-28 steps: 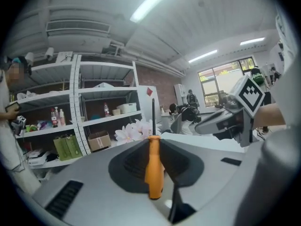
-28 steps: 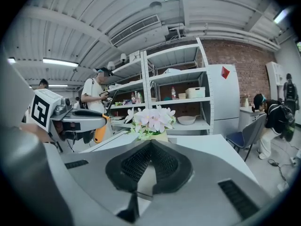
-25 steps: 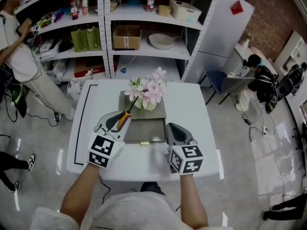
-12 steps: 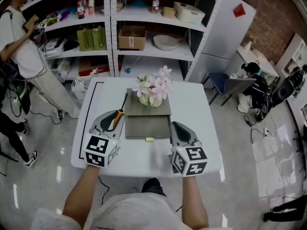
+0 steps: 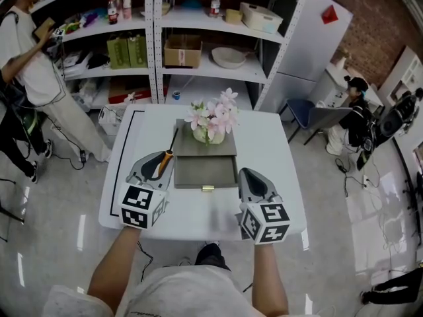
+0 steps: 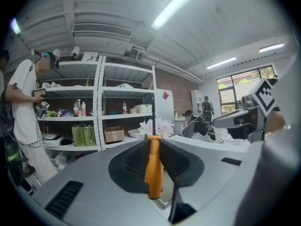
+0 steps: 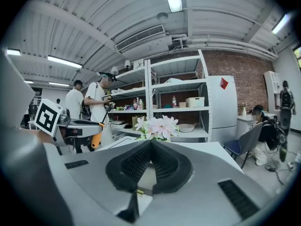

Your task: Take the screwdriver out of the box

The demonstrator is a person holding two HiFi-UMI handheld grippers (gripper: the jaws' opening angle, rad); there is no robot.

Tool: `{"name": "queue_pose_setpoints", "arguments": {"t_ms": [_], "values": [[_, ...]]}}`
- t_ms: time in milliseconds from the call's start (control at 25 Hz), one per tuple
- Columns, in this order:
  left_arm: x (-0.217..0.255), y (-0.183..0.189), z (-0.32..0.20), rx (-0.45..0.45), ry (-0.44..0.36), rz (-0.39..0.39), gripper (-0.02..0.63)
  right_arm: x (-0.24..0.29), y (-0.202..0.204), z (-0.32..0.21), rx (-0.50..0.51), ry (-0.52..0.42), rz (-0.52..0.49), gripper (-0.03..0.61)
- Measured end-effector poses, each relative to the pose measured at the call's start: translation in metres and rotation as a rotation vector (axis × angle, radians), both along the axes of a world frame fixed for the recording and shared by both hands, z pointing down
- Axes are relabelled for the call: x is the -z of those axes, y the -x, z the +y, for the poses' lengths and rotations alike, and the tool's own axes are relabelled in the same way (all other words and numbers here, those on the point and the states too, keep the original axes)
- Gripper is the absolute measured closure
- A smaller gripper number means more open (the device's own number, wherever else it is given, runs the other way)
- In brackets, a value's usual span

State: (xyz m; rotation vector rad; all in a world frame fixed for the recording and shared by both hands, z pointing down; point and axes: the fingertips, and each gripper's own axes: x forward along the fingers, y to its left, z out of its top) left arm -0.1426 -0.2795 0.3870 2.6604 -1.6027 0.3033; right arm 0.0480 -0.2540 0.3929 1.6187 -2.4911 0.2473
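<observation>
My left gripper [image 5: 160, 161] is shut on the orange handle of the screwdriver [image 5: 172, 139]. It holds the tool just left of the open grey box [image 5: 205, 172], with the dark shaft pointing away toward the shelves. In the left gripper view the handle [image 6: 154, 168] stands clamped between the jaws of the left gripper [image 6: 154, 138]. My right gripper [image 5: 246, 172] hovers at the box's right front corner, its jaws meeting at the tips with nothing between them. The right gripper view looks past the right gripper [image 7: 150, 141] and shows the left gripper [image 7: 75, 125] carrying the screwdriver [image 7: 96, 140].
A pot of pink flowers [image 5: 213, 119] stands on the back of the box. The white table [image 5: 268, 144] has a black line along its left side. White shelving [image 5: 198, 51] stands behind it, with a person [image 5: 33, 65] at far left and a chair [image 5: 310, 117] at right.
The left gripper has carried the screwdriver leftward, from over the box's left edge to beside the box. The right gripper has shifted slightly.
</observation>
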Motion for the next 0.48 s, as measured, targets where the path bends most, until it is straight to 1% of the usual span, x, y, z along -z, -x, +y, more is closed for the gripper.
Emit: {"name": "queue_pose_setpoints", "arguments": {"t_ms": [480], "values": [[-0.009, 0.0004, -0.0016, -0.004, 0.016, -0.012, 0.541, -0.0017, 0.0036, -0.0029, 0.007, -0.001, 0.0, 0.572]]}}
